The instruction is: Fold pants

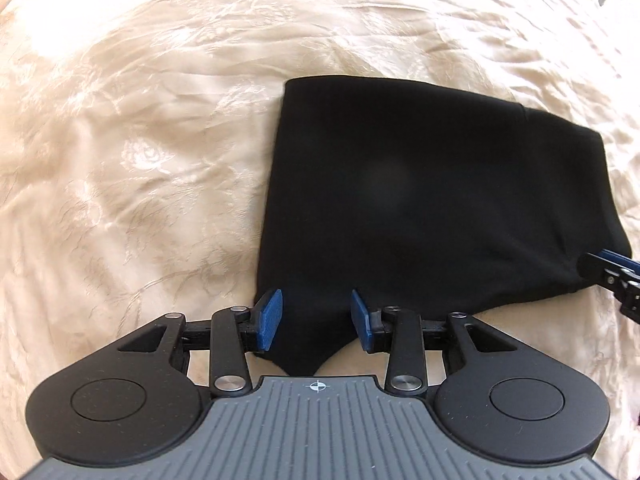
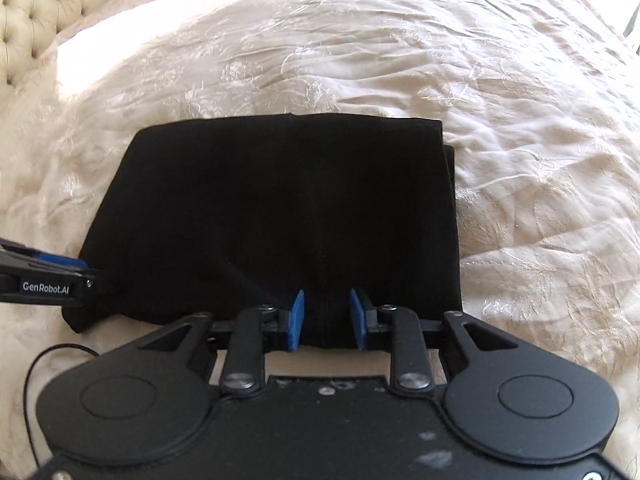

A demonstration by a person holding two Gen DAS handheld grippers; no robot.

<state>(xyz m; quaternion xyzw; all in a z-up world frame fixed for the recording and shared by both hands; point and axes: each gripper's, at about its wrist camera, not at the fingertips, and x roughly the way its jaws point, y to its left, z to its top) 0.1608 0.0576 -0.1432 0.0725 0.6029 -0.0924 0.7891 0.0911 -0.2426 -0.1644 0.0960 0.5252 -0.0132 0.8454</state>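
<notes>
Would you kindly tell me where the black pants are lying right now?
The folded pants lie on the cream bedspread, centre in the right wrist view, their near edge between both grippers' fingers.

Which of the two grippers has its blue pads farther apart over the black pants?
The left gripper: in its own wrist view its pads stand clearly wider apart than those of the right gripper. Both are at the near edge of the pants.
</notes>
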